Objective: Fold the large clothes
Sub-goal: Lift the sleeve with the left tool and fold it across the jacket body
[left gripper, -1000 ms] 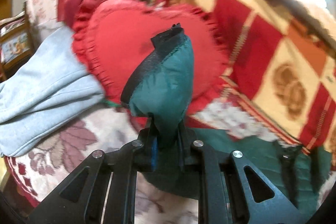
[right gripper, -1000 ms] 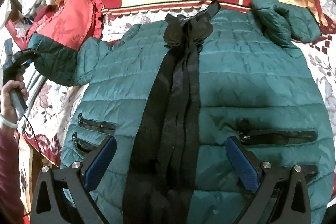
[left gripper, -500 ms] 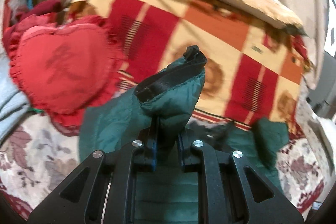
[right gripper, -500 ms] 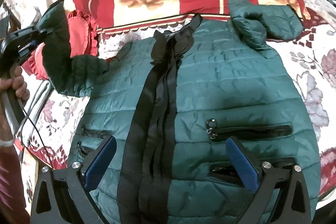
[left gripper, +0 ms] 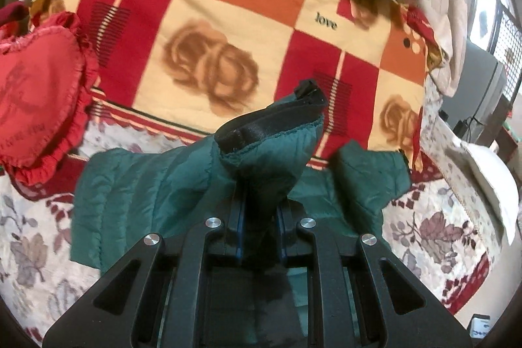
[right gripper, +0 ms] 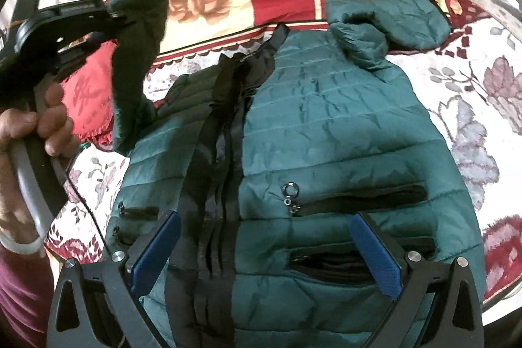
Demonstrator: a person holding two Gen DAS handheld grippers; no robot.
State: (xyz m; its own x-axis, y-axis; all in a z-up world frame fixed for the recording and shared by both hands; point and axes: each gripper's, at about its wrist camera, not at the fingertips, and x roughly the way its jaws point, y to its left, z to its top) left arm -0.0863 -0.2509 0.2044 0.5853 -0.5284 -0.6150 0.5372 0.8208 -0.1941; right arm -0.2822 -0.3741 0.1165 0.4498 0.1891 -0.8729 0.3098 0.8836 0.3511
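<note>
Your left gripper [left gripper: 259,214] is raised, its jaws pinched tight on a sleeve [left gripper: 274,158]. Your left hand [right gripper: 36,126] wraps its handle, fingers curled. Your right gripper [right gripper: 266,253] hovers low, jaws spread wide and holding nothing.

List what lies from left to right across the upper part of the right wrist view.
Black left gripper clamping the lifted green quilted sleeve → black collar and zipper band → bunched second green sleeve → floral bedspread.

floral bedspread [left gripper: 434,230], checkered rose blanket [left gripper: 208,31], barred window [left gripper: 509,31]
</note>
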